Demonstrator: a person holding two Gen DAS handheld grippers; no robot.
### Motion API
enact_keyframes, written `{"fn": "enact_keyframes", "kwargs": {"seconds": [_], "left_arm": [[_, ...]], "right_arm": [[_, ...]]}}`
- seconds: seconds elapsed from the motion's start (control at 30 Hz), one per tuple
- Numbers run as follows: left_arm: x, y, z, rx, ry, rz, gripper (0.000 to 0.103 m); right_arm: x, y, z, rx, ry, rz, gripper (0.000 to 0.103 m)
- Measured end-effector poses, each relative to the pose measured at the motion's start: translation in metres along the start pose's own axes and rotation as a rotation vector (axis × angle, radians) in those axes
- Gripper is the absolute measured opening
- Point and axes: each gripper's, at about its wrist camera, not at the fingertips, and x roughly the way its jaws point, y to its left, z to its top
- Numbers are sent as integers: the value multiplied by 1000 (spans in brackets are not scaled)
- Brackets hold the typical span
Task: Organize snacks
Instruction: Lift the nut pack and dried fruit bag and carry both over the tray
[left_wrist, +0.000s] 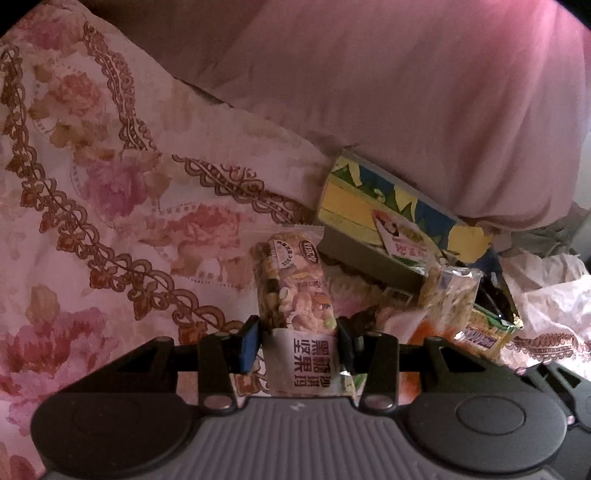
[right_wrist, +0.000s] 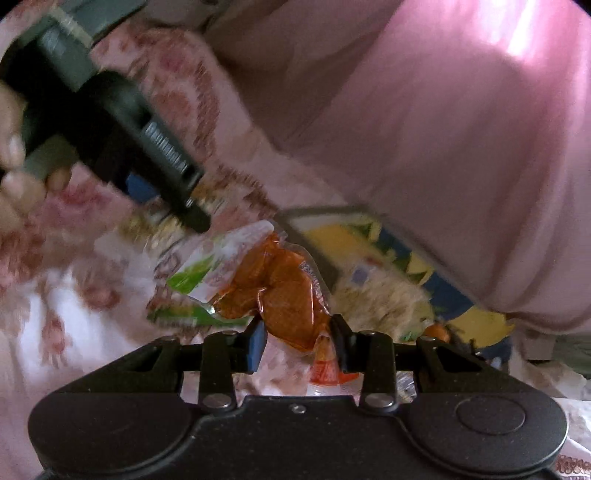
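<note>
Left gripper (left_wrist: 299, 341) clamped a nut bar packet (left_wrist: 295, 295), long axis toward 12 o'clock. Right gripper (right_wrist: 297, 341) pinched an orange snack pouch (right_wrist: 273, 291). Patterned box (left_wrist: 388, 218) lay on the bed at 1 o'clock of both, about equally near.

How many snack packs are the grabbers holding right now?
2. The left gripper holds a nut snack pack. The right gripper holds an orange vacuum-sealed snack. More packets lie by the patterned box; some may be hidden.
</note>
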Motion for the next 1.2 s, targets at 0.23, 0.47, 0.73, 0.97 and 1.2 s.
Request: {"fn": "enact_keyframes", "kwargs": {"seconds": [0.23, 0.47, 0.73, 0.97, 1.2], "left_arm": [[-11, -14, 17, 28, -89, -8, 48], [7, -57, 63, -4, -192, -61, 48], [58, -99, 90, 31, -280, -73, 48], [106, -96, 90, 13, -280, -85, 48], [134, -82, 90, -19, -195, -100, 48]], "right_arm": [[-6, -29, 14, 100, -109, -96, 39], [3, -72, 20, 221, -144, -212, 39], [34, -128, 8, 376, -70, -285, 39], [80, -134, 11, 345, -15, -291, 39], [109, -130, 8, 279, 64, -237, 40]]}}
